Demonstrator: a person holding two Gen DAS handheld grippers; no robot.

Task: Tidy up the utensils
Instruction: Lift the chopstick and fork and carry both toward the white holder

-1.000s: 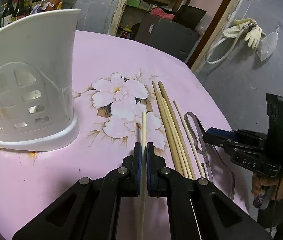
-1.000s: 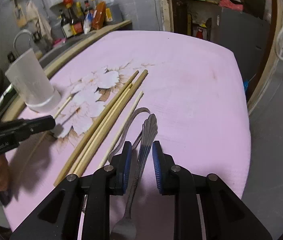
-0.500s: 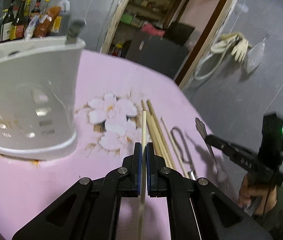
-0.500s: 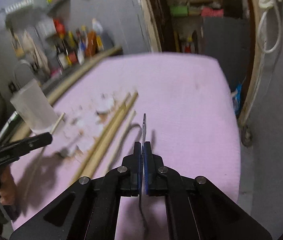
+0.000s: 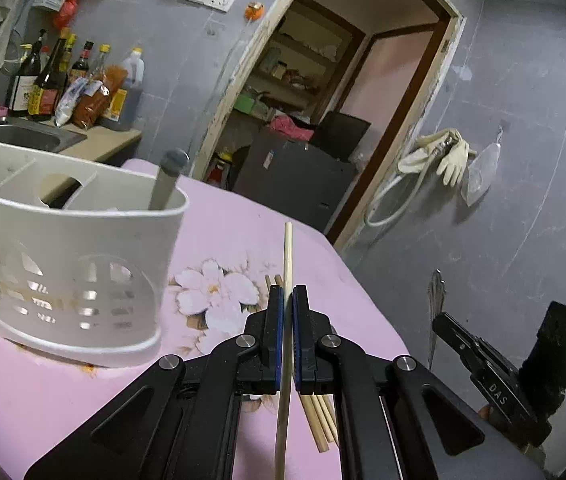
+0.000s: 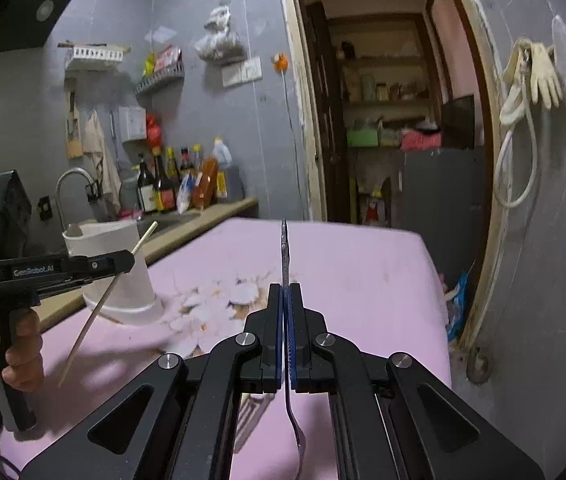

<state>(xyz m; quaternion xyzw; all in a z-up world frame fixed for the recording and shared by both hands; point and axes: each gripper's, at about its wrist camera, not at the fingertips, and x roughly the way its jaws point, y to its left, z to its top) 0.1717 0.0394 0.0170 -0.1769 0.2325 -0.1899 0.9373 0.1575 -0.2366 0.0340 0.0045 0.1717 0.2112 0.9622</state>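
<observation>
My left gripper point(image 5: 287, 300) is shut on a pale wooden chopstick point(image 5: 288, 256) and holds it lifted above the pink table point(image 5: 251, 220). It also shows in the right wrist view point(image 6: 103, 296). The white slotted utensil holder point(image 5: 71, 268) stands to the left, with a grey handle point(image 5: 167, 180) in it. My right gripper point(image 6: 285, 300) is shut on a metal fork point(image 6: 284, 252), held edge-on in the air, handle forward. It also shows in the left wrist view point(image 5: 435, 304). Several thicker chopsticks point(image 5: 319, 420) lie on the table under the left gripper.
A sink point(image 5: 15, 136) and counter with several bottles point(image 5: 63, 84) stand behind the holder. An open doorway point(image 6: 387, 120) is at the back. The table's right edge point(image 6: 435, 280) drops to the floor. Another metal utensil point(image 6: 251, 416) lies under the right gripper.
Both grippers have risen from the table. The left lifted the chopstick toward the holder. The right closed on the fork and raised it.
</observation>
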